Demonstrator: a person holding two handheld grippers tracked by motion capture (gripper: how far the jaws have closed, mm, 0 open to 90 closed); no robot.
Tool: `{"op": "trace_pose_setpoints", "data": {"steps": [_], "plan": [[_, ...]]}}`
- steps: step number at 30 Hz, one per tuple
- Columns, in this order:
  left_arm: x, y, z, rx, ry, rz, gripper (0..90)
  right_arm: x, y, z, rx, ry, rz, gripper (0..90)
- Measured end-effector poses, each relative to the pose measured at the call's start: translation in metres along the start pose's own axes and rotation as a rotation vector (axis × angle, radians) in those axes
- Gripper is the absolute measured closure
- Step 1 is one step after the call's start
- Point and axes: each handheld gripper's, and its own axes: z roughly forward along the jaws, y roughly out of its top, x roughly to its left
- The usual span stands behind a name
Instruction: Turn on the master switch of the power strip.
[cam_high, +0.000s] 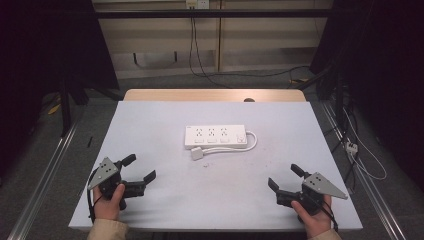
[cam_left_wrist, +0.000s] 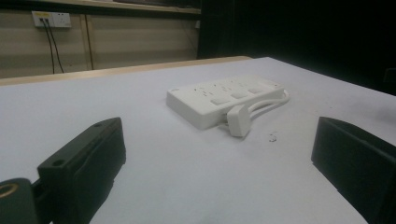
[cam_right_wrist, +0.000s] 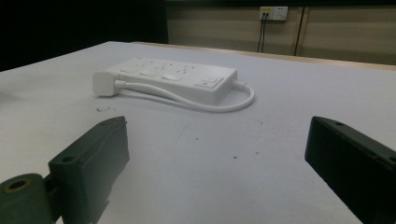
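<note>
Left claw (cam_high: 142, 170) sits at the lower left of the high view, jaws spread wide with nothing between them; right claw (cam_high: 284, 177) mirrors it at the lower right, also spread and empty. Both are low over the tabletop (cam_high: 150, 130) and angled inward toward the middle. The thing I am working toward, a white power strip (cam_high: 216, 136), lies flat near the centre of the frame, well apart from both claws, its short cord (cam_high: 251, 142) looping off its right end and back along the near edge to a white plug (cam_high: 198, 154) that rests just beside the strip's lower left corner. Risks as I judge them: the plug is small and smooth, so a claw closing off-centre could squirt it sideways or pinch the cord instead; the strip looks light and unanchored, so pushing the plug into a socket without the other claw bracing it would likely slide the whole body away; the stiff cord loop may spring the plug out of line as I lift it. A small white speck (cam_high: 204, 165) lies just below the plug, identity unclear. Writing: none I can read; the marks on the strip's face are too small, and the wall outlet plate (cam_left_wrist: 51, 19) in the left gripper view's upper left shows no legible label.
</note>
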Motion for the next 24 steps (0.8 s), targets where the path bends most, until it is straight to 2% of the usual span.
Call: {"op": "trace_pose_setpoints", "data": {"steps": [10,16,18,21,24], "plan": [[0.0,0.001,-0.002,-0.01,0.0,-0.002,2.7,-0.001,0.003,0.006,0.0,-0.003,-0.001,6.3],[0.001,0.001,-0.002,-0.014,-0.004,-0.002,2.6,0.0,0.009,0.015,0.015,-0.009,-0.037,6.7],[0.001,0.001,-0.003,-0.017,-0.005,-0.006,2.6,0.001,0.011,0.019,0.018,-0.005,-0.048,6.9],[0.001,0.001,-0.002,-0.016,-0.006,-0.005,2.7,0.003,0.011,0.026,0.032,0.012,-0.037,6.7],[0.001,0.0,-0.002,-0.013,-0.01,-0.006,2.6,0.006,0.013,0.035,0.041,0.023,-0.053,6.6]]}}
